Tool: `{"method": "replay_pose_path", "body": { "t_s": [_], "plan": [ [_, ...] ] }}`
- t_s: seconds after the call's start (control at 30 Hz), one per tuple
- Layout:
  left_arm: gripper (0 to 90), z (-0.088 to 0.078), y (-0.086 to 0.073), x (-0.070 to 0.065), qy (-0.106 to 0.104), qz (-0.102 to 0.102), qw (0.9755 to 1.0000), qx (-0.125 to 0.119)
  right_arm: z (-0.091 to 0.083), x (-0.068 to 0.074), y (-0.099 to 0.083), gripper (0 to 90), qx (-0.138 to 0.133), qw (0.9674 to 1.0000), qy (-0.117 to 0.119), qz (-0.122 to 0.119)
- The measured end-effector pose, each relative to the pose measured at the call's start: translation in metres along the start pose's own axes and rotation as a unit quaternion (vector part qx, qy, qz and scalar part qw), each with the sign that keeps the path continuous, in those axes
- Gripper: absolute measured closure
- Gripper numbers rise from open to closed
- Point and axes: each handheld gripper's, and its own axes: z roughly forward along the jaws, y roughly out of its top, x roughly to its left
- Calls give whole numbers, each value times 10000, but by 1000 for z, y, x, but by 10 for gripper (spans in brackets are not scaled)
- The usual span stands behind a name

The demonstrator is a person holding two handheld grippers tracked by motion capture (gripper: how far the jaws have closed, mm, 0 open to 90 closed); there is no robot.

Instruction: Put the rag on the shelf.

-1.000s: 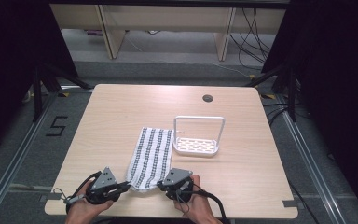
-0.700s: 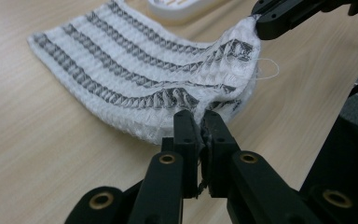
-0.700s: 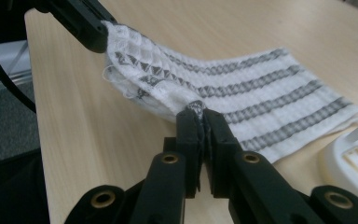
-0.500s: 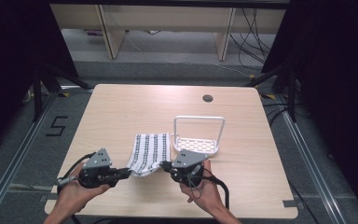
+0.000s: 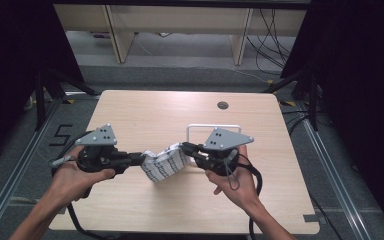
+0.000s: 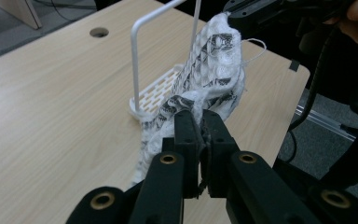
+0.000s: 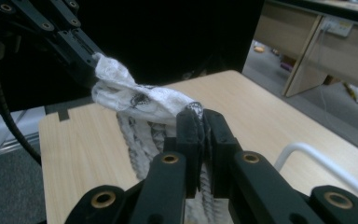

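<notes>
Hanging striped cloth (image 5: pixel 164 164) between clamped grippers

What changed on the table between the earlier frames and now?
Both grippers, left and right, rose, lifting the black-and-white striped cloth that lay flat on the light wooden table; it now hangs bunched between them, each end still pinched. The white wire-handled plastic rack stayed put.

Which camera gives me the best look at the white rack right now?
The left gripper view: the white rack shows its slotted tray and upright wire handle, partly behind the cloth. The high view shows just its handle top; the right gripper view, one curved bar.
</notes>
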Motion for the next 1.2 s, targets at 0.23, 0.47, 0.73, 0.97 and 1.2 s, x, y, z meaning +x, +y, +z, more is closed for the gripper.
{"method": "replay_pose_path", "body": {
  "t_s": [0.23, 0.47, 0.73, 0.97, 1.2],
  "plan": [
    [859, -1, 34, -4, 18, 142, 9995, -282, -32, -7, 22, 863, -293, 9993, -239, -44],
    [858, 20, 62, -5, -69, 231, 9988, -415, -55, -18, 23, 863, -409, 9979, -496, 45],
    [858, 38, 92, -2, -37, 254, 9984, -501, -70, -34, 22, 863, -507, 9959, -739, 139],
    [857, 58, 112, 4, -41, 186, 9984, -539, -75, -55, 22, 863, -501, 9938, -916, 379],
    [855, 76, 127, 18, 18, -54, 9983, -588, -75, -78, 22, 863, -498, 9917, -1072, 511]
  ]
}}
